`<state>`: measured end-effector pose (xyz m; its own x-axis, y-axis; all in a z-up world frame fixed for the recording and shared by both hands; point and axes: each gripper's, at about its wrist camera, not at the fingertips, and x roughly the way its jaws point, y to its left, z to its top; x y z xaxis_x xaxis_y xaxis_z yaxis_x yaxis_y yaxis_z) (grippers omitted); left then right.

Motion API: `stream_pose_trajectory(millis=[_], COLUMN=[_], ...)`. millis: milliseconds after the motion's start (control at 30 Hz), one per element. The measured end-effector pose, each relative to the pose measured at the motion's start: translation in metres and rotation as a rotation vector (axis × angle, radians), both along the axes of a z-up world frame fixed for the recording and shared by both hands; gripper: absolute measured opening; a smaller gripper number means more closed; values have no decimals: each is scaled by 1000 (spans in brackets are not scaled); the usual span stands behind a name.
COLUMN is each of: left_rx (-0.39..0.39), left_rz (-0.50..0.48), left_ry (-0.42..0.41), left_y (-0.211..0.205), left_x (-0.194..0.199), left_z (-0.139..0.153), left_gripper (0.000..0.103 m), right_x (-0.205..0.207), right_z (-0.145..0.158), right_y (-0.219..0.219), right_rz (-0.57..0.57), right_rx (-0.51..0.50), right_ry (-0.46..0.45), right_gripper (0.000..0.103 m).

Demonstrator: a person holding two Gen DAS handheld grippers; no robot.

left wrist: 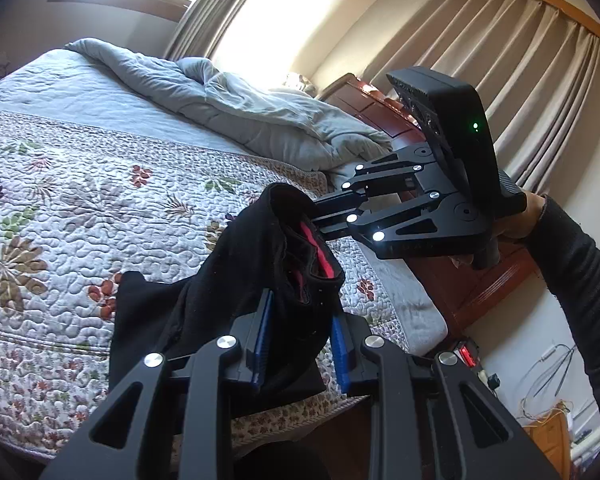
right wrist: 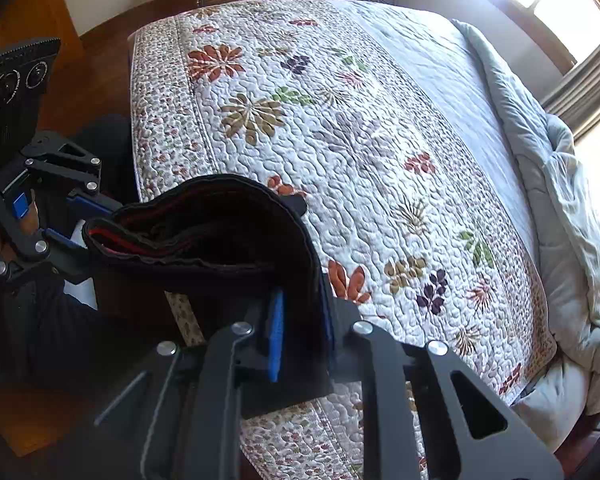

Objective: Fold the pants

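Note:
Black pants (left wrist: 260, 240) with a red stripe inside the waistband hang above the near edge of the bed, held by both grippers. At the bottom of the left wrist view, my left gripper (left wrist: 302, 312) has its blue pads shut on the fabric below the waistband. My right gripper (left wrist: 318, 218) comes in from the right and pinches the far side of the waistband. In the right wrist view, the right gripper (right wrist: 302, 292) is shut on the pants (right wrist: 220, 232), and the left gripper (right wrist: 88, 220) grips the opposite end of the waistband. The legs below are mostly hidden.
A floral quilt (right wrist: 380, 140) covers the bed, with a rumpled grey duvet (left wrist: 240, 108) bunched at the far end. Red-brown wooden furniture (left wrist: 480, 280) and curtains (left wrist: 500, 60) stand beside the bed. A power strip (left wrist: 466, 354) and cables lie on the floor.

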<state>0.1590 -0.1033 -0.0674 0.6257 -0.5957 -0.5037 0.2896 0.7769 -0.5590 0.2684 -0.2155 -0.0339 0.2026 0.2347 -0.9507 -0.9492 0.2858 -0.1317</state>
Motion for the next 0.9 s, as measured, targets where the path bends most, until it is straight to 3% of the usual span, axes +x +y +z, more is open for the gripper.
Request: stream_pose_trajectory(millis=[900], left_rx=[21], left_rz=[-126], left_ry=[75], left_y=[-94], left_x=[29], left_z=[-51], left_gripper=[26], right_x=[8], right_z=[-52], right_y=[-85], right_rz=[-53], right_rx=[-14], right_ry=[-77], right_gripper=[13])
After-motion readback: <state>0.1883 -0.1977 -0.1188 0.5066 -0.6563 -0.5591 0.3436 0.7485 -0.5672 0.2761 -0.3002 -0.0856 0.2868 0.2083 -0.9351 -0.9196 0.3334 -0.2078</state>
